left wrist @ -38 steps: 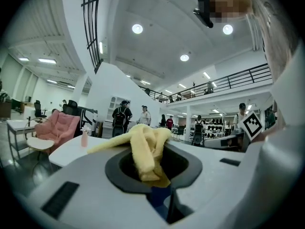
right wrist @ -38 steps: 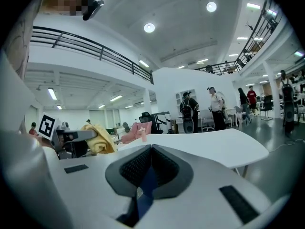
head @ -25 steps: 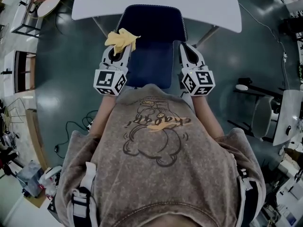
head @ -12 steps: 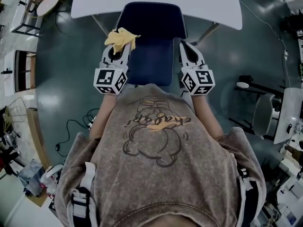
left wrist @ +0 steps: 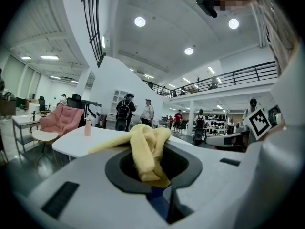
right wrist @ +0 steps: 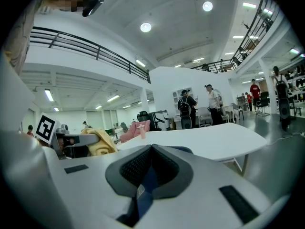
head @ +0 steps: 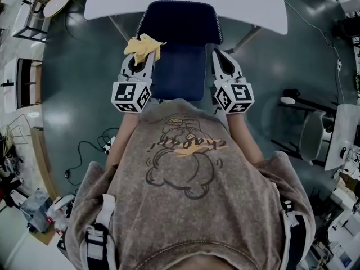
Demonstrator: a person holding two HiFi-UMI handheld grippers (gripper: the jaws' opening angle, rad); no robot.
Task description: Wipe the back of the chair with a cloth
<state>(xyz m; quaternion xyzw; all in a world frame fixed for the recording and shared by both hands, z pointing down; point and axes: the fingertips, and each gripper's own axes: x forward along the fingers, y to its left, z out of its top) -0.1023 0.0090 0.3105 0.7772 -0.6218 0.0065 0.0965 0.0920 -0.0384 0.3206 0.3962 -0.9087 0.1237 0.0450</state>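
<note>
A dark blue chair [head: 179, 66] stands in front of me, pushed in under a white table [head: 242, 4]. My left gripper [head: 140, 55] hangs by the chair's left edge, shut on a crumpled yellow cloth [head: 144, 45]. In the left gripper view the cloth [left wrist: 145, 149] bunches up out of the left gripper [left wrist: 153, 178], with a strip of blue chair below it. My right gripper [head: 220, 59] is by the chair's right edge; in its own view the right gripper [right wrist: 150, 168] is shut with nothing in it, and blue shows through the slit. The cloth [right wrist: 100, 146] shows at left there.
The white table [right wrist: 209, 140] carries a small pink bottle [left wrist: 87, 127]. A pink armchair [left wrist: 59, 119] and a round side table [head: 59, 1] stand to the left. Cables [head: 84, 156] lie on the grey floor. Another chair [head: 312, 136] is at right. Several people stand far off.
</note>
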